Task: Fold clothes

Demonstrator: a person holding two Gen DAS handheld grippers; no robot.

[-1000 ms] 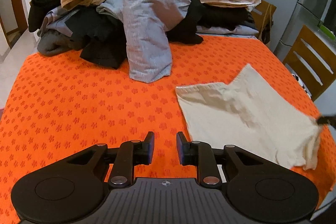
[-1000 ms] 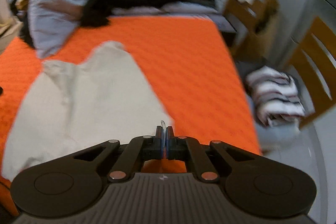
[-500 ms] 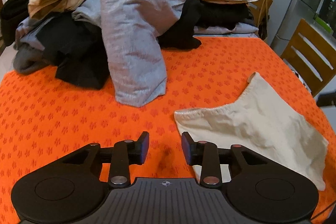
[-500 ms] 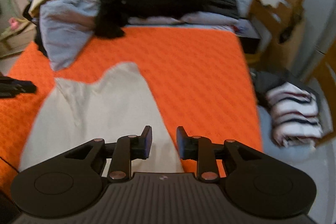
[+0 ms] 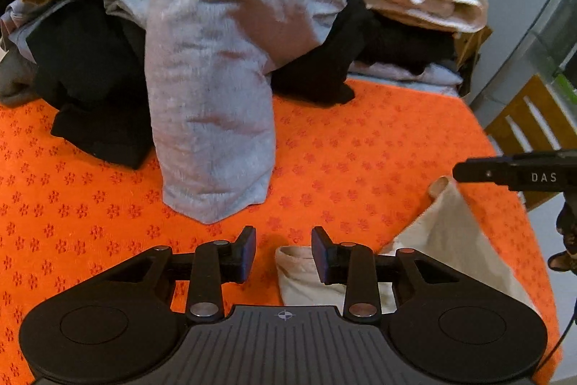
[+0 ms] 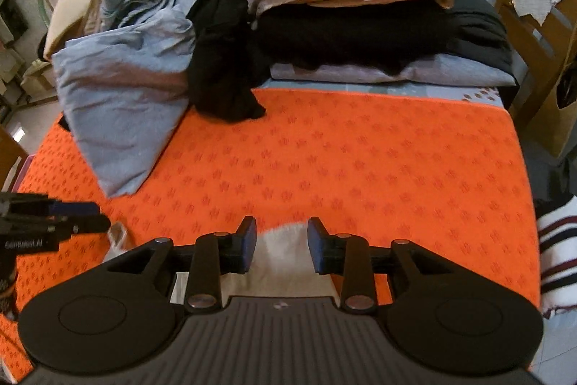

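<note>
Lining up grasp: left gripper (image 5: 283, 253) wide over cream garment (image 5: 447, 237) corner at 6 o'clock; right gripper (image 6: 281, 246) wide over other corner; next close both.

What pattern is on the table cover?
Orange cover with small darker flower motifs; clearest in the right wrist view.

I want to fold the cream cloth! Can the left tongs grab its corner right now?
Probably yes. The left tongs are open, and the cream cloth has its near corner lying right between the fingers on the orange cover, with nothing in between.
</note>
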